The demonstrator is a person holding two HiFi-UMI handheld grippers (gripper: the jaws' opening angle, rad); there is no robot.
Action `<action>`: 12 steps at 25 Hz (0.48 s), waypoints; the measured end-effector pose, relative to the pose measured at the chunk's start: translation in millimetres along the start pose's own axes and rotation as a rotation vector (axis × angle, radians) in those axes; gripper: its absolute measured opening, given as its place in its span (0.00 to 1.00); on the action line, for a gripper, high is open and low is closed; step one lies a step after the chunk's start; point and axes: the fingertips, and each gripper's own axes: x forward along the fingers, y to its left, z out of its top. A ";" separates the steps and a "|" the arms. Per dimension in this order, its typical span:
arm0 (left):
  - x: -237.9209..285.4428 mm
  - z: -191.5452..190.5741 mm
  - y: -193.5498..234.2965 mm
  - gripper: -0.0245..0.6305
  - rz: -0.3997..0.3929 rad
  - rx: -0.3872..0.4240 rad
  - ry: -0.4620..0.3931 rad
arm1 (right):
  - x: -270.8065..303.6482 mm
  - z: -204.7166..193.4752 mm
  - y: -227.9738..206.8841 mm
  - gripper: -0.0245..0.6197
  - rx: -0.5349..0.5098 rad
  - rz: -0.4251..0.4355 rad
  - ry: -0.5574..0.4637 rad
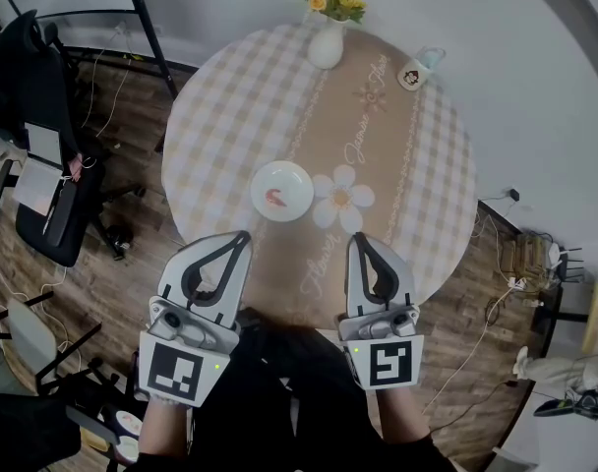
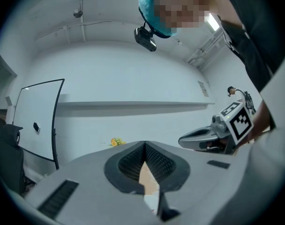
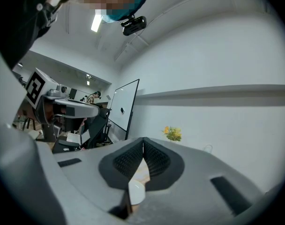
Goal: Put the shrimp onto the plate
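Shrimp (image 1: 276,199) already on plate (image 1: 295,178). Looks finished, hence left tongs (image 1: 242,236) and right tongs (image 1: 358,237) parked at surface (image 1: 230,116) edge, tips pressed together, gripping nothing.

White plate (image 1: 291,176); orange shrimp (image 1: 276,199); beige checked tablecloth (image 1: 230,116).

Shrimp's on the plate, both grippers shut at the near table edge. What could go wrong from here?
1. The left gripper points toward the plate. A forward nudge might shove the plate and slide the shrimp off.
2. The right gripper hangs over the tablecloth. Snagging the cloth might drag it and tip the vase at the far edge.
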 end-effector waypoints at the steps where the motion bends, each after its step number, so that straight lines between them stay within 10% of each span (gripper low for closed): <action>1: -0.2 0.0 0.1 0.04 0.000 0.000 0.001 | 0.3 0.3 0.7 0.04 -0.003 0.004 0.001; 12: -4.2 -2.6 3.2 0.04 0.012 0.001 0.009 | 1.7 -1.8 4.3 0.04 -0.006 0.014 0.009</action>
